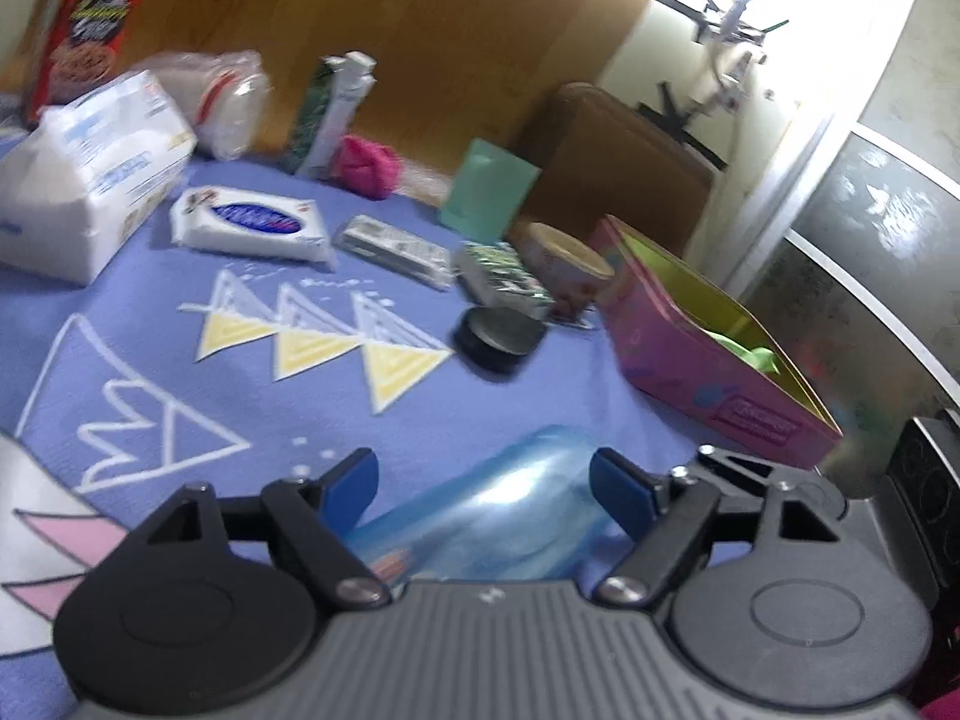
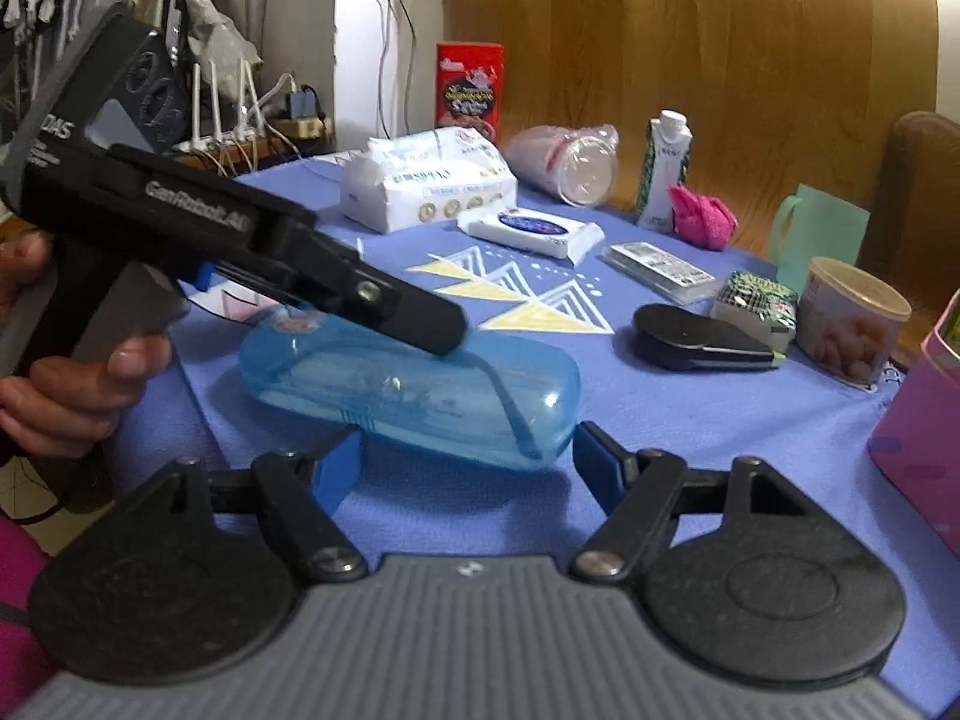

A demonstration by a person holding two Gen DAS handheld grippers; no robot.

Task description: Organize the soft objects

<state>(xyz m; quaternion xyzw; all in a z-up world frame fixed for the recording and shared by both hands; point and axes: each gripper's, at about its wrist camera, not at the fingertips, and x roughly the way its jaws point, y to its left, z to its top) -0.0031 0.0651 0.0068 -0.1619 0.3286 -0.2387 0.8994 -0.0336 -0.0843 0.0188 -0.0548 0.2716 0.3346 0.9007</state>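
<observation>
My left gripper (image 1: 483,489) is open, its blue fingertips either side of a clear blue plastic case (image 1: 498,510) lying on the blue cloth. In the right wrist view the same case (image 2: 414,390) lies under the left gripper's body (image 2: 264,258), and my right gripper (image 2: 468,465) is open just in front of it, holding nothing. Soft items lie further back: a large white tissue pack (image 1: 90,180) (image 2: 429,177), a small wet-wipe pack (image 1: 252,225) (image 2: 531,231), and a pink cloth (image 1: 366,165) (image 2: 702,216). A pink box (image 1: 714,342) holds something green.
A black puck-like object (image 1: 498,333) (image 2: 702,339), a flat packet (image 1: 396,249), a green snack pack (image 1: 504,279), a round tin (image 2: 852,318), a carton (image 2: 663,171), a red cereal box (image 2: 468,87), a plastic jar (image 2: 564,162) and a teal bag (image 1: 489,192) stand around the cloth.
</observation>
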